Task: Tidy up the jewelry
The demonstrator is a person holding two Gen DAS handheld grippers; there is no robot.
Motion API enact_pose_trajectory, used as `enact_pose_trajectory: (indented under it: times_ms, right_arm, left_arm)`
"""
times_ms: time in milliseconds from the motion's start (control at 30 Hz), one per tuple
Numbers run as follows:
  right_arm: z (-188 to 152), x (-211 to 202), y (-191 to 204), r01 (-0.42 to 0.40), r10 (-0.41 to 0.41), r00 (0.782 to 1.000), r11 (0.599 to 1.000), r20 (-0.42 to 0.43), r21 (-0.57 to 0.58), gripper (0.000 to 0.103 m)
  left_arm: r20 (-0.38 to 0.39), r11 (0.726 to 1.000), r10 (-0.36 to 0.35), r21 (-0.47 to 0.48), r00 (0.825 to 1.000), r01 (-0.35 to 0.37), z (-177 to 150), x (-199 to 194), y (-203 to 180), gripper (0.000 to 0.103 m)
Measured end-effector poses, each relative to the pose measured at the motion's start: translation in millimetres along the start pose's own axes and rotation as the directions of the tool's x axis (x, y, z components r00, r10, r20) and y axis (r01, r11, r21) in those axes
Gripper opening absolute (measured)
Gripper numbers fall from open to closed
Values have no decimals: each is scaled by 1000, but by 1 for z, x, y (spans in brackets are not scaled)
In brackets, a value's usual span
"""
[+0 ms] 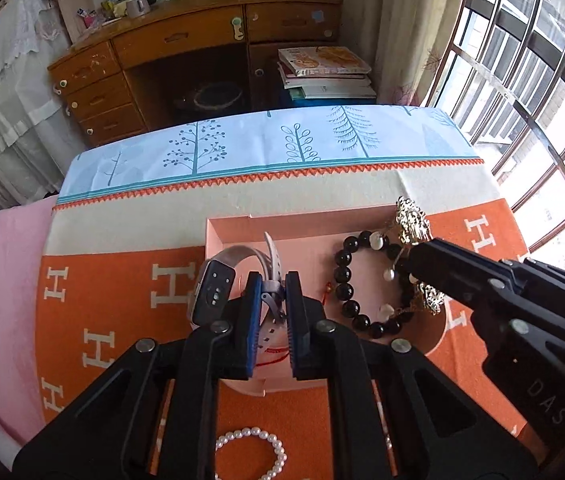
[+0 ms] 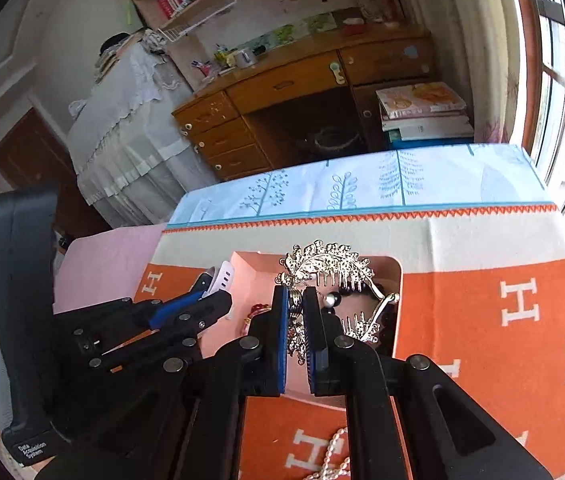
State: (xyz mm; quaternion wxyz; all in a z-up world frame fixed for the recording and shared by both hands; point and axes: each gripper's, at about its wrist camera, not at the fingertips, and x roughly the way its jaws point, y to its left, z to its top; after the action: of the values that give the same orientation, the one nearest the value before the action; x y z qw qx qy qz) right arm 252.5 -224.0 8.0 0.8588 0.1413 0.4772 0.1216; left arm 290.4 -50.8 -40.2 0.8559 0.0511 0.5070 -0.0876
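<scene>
Beyond the near orange blanket (image 1: 122, 312) with white H letters lie a pale blue tree-print cloth (image 1: 266, 144), a wooden desk (image 1: 186, 48) and a barred window (image 1: 522, 80) at right. Over the pink box (image 1: 314, 232), the left gripper (image 1: 273, 284) is pinched narrow on the strap of a smartwatch (image 1: 212, 292), whose dark face lies at the box's left wall with its long axis running near to far. The right gripper (image 2: 295, 300) is clamped on a silver hair comb (image 2: 328, 264) above the black bead bracelet (image 1: 346, 276), the leaf crest far and teeth pointing near; a pearl bracelet (image 1: 258, 448) lies on the blanket nearest.
</scene>
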Motion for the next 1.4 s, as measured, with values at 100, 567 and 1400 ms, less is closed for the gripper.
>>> enact_pose_trajectory:
  times_ms: [100,567,1400]
  right_arm:
    - [0,31,-12,3,-2,999,1000,-47,20,7]
    - [-12,50,-15,-48,49,998,999,-48,15,21]
    - [-140,-119,11,20,-12,998,990,57,-138,47]
  left_arm:
    - [-9,999,-24,22,1000,24,-2,17,-2,15]
    - [-10,996,-68,59,998,69,-22,-10,13,28]
    - [64,989,-141,64,988,137,-139,-126,20,28]
